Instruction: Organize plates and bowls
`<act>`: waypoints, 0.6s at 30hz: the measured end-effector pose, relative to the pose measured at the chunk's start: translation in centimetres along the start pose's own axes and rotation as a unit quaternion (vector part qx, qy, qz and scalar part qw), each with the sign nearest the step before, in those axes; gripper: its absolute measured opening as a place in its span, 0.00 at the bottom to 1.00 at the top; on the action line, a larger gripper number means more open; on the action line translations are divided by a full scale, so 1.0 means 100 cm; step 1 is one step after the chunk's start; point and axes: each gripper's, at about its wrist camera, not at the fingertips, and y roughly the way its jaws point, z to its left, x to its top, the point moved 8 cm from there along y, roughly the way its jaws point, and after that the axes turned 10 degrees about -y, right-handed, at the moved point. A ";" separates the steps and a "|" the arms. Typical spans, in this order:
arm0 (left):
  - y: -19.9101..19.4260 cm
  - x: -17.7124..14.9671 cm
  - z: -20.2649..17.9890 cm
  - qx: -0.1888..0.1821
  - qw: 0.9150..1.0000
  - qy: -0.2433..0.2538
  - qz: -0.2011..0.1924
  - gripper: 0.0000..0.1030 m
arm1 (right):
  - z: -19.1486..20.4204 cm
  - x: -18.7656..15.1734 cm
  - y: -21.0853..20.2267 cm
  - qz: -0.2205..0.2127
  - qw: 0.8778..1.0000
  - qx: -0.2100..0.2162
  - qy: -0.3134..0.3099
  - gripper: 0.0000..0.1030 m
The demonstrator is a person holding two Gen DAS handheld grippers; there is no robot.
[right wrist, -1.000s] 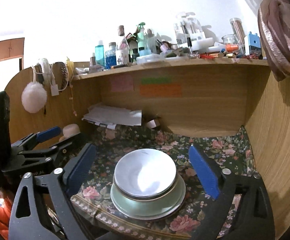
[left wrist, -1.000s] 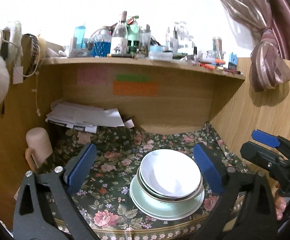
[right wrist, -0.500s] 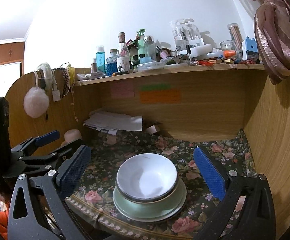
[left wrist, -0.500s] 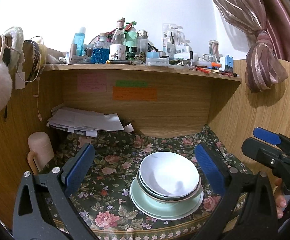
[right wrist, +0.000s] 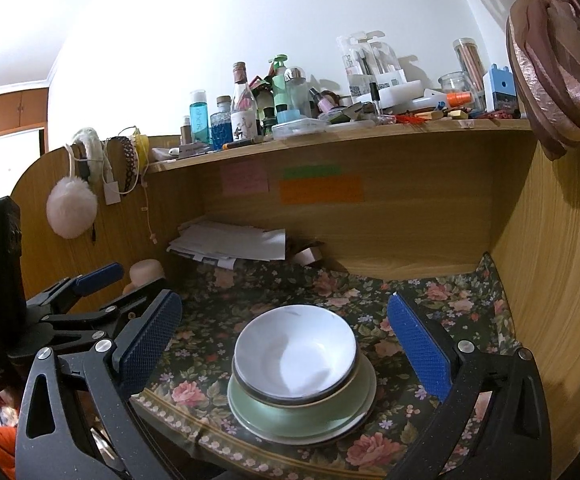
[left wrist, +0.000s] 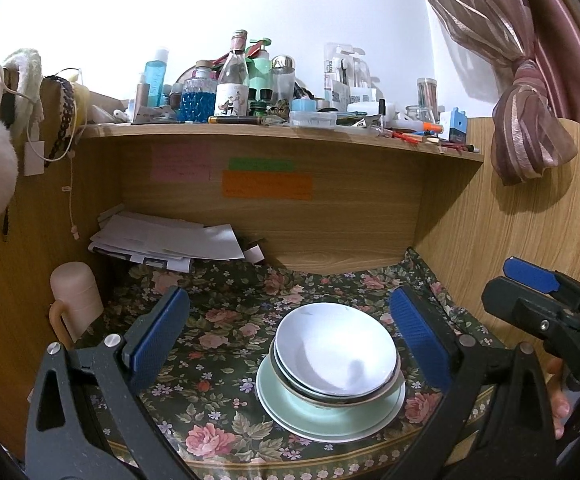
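Right wrist view: right claw (right wrist: 284,338), jaws spread wide and empty, having just finished opening. Between its blue pads, untouched, sits the stack of white bowls (right wrist: 295,354) on green plates (right wrist: 354,404), on the floral-clothed worktop (right wrist: 442,300). Left claw (left wrist: 290,338) likewise stands apart, empty.

The bowls (left wrist: 336,354) sit stacked on the plates (left wrist: 330,416), near the cloth's (left wrist: 218,344) near edge. Papers (left wrist: 170,242) lie far left, a cup (left wrist: 76,300) left of them. Bottles (left wrist: 230,88) crowd the shelf (left wrist: 282,136) above.
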 end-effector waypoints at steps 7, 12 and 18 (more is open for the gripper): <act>0.000 0.000 -0.001 0.000 1.000 0.000 0.000 0.99 | 0.000 0.000 0.001 0.001 1.000 0.002 0.001 1.00; 0.001 -0.001 -0.002 0.000 1.000 -0.001 0.002 0.99 | 0.001 0.000 0.001 0.001 1.000 0.002 0.002 1.00; 0.003 -0.001 -0.003 -0.004 1.000 0.002 0.002 0.99 | 0.001 0.000 0.002 0.001 1.000 0.002 0.002 1.00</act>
